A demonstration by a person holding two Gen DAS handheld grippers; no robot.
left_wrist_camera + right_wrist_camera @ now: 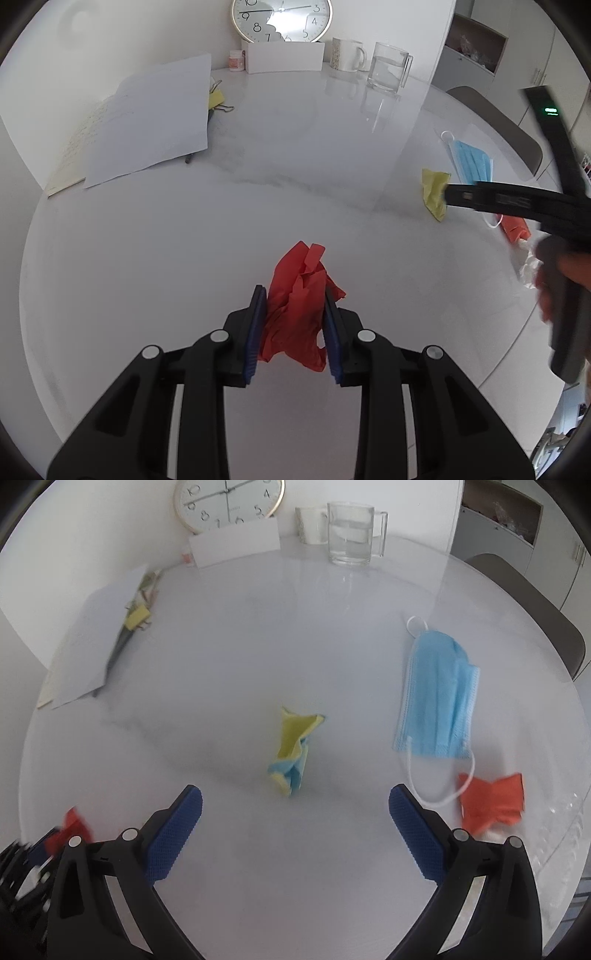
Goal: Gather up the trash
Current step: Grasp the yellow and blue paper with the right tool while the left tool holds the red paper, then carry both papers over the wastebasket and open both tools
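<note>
Two grippers are at work over the white counter (295,849), each at a different stage. The left gripper (294,317) has its blue pads pressed in on a crumpled red paper wad (299,306), which bulges out above and below the pads; whether the wad is lifted clear of the counter or resting on it I cannot tell. The right gripper (295,812) is spread wide and holds nothing, its pads flanking a crumpled yellow-and-blue paper scrap (293,753) that lies just ahead of them on the counter. Farther right lie a blue surgical mask (439,698), its ear loop trailing toward a second red paper scrap (491,801) near the counter edge, with something white and crumpled beside it. I judge the task to be partly under way: one piece is secured and at least three more are still out. The next move for the right gripper looks to be advancing so the scrap sits between the pads, then closing; the light paper may skid away if nudged. No bin shows in either view. At the back stand a wall clock (281,18) with plain numerals, a white card (284,56), a white mug (347,54) and a glass mug (389,66); to the left is a sheet of paper (147,118) over a handwritten page too faint to read. No brand or label is legible.
</note>
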